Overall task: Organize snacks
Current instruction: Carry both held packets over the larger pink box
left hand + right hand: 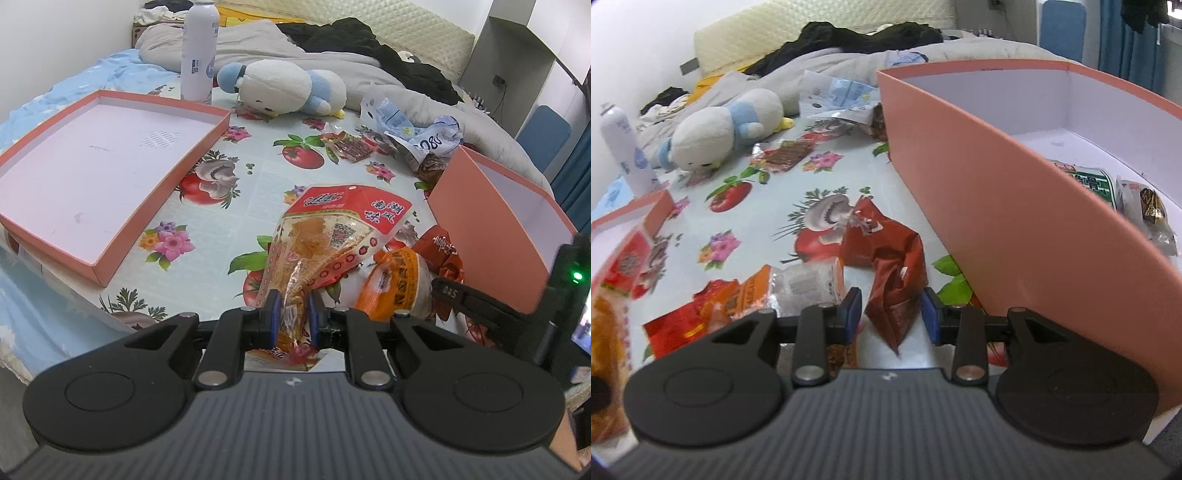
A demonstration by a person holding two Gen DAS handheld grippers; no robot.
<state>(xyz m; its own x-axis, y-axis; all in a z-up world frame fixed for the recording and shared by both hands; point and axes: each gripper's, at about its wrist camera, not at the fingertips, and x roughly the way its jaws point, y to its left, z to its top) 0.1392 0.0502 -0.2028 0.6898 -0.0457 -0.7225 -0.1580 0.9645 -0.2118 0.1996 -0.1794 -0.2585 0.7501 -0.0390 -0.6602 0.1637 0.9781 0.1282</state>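
On bed's near edge: left gripper clenched on crinkly snack bag, light, slippery; right gripper released astride soft red pouch, best pinched mid-body.

Glossy crinkled plastic snack bag, matt pink cardboard box, fuzzy plush toy

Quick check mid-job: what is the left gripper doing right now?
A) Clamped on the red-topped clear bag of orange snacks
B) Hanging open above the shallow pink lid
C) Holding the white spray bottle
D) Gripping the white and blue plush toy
A: in the left wrist view the left gripper has its blue pads pressed on both sides of the red-topped clear bag of orange snacks.
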